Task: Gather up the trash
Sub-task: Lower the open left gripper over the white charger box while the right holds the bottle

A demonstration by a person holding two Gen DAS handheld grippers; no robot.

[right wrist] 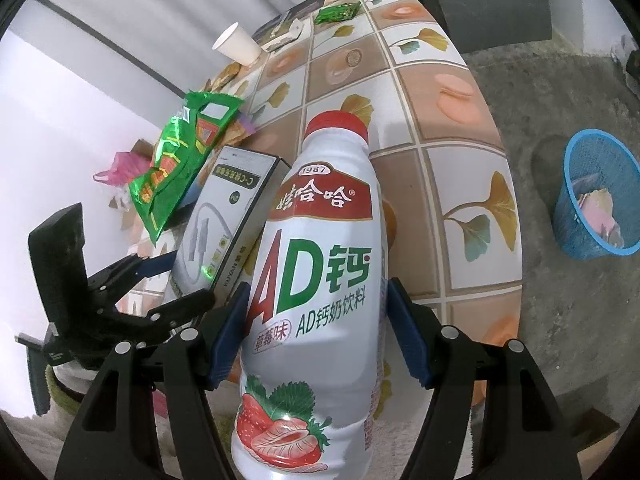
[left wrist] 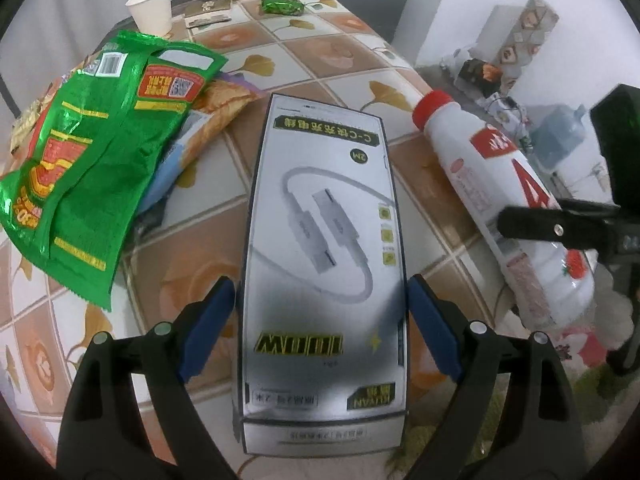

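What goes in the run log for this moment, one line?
left gripper: shut on cable box | right gripper: shut on milk bottle | blue bin: on floor, not reached

Each gripper (left wrist: 322, 328) (right wrist: 318, 330) — black arms, blue pads, silver rivets.

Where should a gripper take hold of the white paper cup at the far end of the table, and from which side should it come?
Grip the paper cup across its side wall, about mid-height, coming from the near side with the fingers level. It stands upright with its mouth open upward, and its tapered wall is thin, so a gentle squeeze below the rim likely holds best.
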